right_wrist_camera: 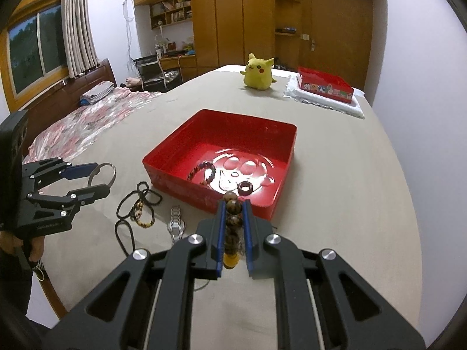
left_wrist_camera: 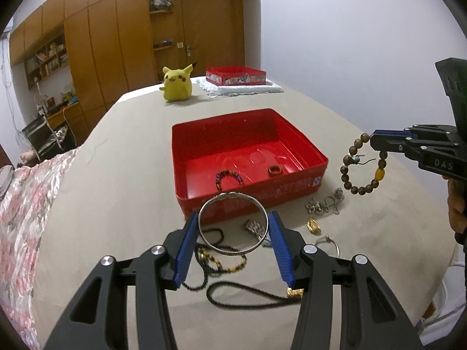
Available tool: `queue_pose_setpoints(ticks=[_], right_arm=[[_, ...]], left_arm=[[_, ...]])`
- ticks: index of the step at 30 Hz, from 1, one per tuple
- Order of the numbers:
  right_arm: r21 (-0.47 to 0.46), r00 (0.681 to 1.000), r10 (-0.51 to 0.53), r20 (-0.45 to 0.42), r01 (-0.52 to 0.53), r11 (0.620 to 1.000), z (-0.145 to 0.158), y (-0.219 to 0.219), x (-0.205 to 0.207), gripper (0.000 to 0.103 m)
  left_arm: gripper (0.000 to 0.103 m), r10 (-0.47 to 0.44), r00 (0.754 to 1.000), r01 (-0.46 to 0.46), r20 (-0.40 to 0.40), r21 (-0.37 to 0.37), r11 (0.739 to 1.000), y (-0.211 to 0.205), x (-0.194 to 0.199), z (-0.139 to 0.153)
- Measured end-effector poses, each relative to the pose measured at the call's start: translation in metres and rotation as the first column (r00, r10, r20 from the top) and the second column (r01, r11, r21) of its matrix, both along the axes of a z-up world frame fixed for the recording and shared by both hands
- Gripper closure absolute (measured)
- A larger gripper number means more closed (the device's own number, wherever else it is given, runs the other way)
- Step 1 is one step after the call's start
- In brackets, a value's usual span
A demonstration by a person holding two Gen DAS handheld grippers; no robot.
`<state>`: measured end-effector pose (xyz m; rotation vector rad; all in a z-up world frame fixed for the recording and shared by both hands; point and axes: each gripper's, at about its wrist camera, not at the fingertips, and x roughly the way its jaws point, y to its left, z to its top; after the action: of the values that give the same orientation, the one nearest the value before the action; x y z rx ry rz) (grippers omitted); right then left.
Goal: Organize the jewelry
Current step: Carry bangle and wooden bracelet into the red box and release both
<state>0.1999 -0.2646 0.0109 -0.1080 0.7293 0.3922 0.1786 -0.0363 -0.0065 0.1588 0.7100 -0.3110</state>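
The left gripper (left_wrist_camera: pixel 233 227) is clamped on a silver bangle (left_wrist_camera: pixel 232 224), just before the red box (left_wrist_camera: pixel 292 192). The right gripper (right_wrist_camera: pixel 233 218) is clamped on a bead bracelet (left_wrist_camera: pixel 362 163), held right of the box.

A bedroom is shown, lit evenly. Pale walls (right_wrist_camera: pixel 408 58) are seen on the right side. The far side is lined with a tall wooden wardrobe (left_wrist_camera: pixel 96 43), and open shelves (right_wrist_camera: pixel 172 11) filled with small items are set into it, with a desk (right_wrist_camera: pixel 175 58) below. A wooden door (left_wrist_camera: pixel 210 29) is seen beside it. A window (right_wrist_camera: pixel 32 55) with dark frames is flanked by a striped curtain (right_wrist_camera: pixel 78 29). A bed with a dark headboard (right_wrist_camera: pixel 87 81) is covered by a floral quilt (left_wrist_camera: pixel 26 198) and a beige sheet (left_wrist_camera: pixel 116 160).
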Motion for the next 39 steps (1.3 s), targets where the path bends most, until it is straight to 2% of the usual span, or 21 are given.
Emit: queue_pose_setpoints(ticks=[5,14,20,27,33,37,39], right_arm=[[0.007,1.000,0.010,0.006,-0.010,1.000,0.006,0.004,0.017,0.093],[0.000,0.999,0.036,-0.004,-0.036,0.999,0.013,0.017,0.067,0.093],[-0.020,0.997,0.035,-0.070,-0.037,0.999,-0.014,0.030,0.110,0.093],[0.004,0.985,0.045,-0.167,-0.045,0.999,-0.049,0.043,0.143,0.093],[-0.052,0.973,0.021,-0.232,-0.034,0.998,-0.079,0.046,0.163,0.093],[-0.097,0.974,-0.002,-0.225,-0.021,0.995,-0.089,0.045,0.167,0.089],[-0.104,0.976,-0.008,-0.217,-0.015,0.994,-0.091,0.044,0.167,0.082]], left_arm=[[0.054,-0.008,1.000,0.007,-0.009,-0.021,1.000,0.003,0.023,0.001],[0.054,-0.030,1.000,0.030,0.000,-0.003,1.000,-0.003,0.068,0.004],[0.054,-0.051,0.998,0.050,-0.028,-0.019,0.999,-0.007,0.112,-0.004],[0.054,-0.057,0.992,0.054,-0.111,-0.023,0.998,-0.016,0.160,-0.041],[0.053,-0.057,0.983,0.054,-0.173,-0.023,0.998,-0.018,0.176,-0.069],[0.052,-0.044,0.983,0.043,-0.180,-0.011,0.999,-0.015,0.178,-0.076],[0.049,-0.043,0.983,0.042,-0.180,-0.009,0.999,-0.016,0.179,-0.077]])
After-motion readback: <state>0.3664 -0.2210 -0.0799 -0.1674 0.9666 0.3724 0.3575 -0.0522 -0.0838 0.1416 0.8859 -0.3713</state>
